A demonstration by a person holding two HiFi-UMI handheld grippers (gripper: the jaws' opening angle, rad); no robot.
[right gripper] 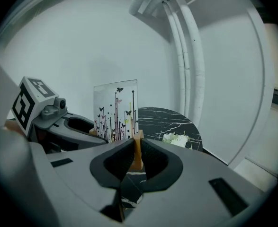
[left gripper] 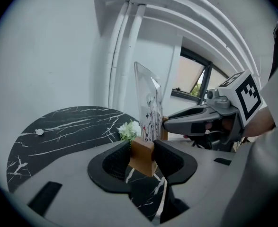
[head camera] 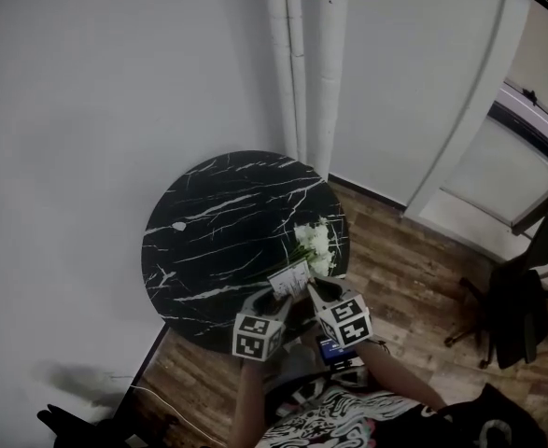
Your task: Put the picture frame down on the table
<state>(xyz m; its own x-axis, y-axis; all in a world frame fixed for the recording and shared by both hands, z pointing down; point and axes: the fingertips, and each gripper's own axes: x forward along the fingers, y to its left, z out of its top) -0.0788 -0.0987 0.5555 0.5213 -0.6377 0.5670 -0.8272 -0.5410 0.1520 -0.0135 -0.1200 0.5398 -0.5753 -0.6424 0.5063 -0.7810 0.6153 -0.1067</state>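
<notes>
The picture frame (right gripper: 116, 109) is a clear upright panel printed with stems and butterflies, standing in a wooden base (left gripper: 142, 156). In the head view the picture frame (head camera: 289, 279) is held over the near right edge of the round black marble table (head camera: 227, 227). My left gripper (left gripper: 142, 160) is shut on one end of the wooden base. My right gripper (right gripper: 138, 157) is shut on the other end, a thin wood edge between its jaws. Both grippers (head camera: 297, 304) meet just below the panel. Whether the base touches the table is hidden.
A bunch of white flowers (head camera: 315, 245) lies on the table's right side, just beyond the frame. A small white scrap (head camera: 179, 226) lies at the table's left. White pipes (head camera: 303, 63) run up the wall behind. A dark chair (head camera: 526, 297) stands at the right on the wood floor.
</notes>
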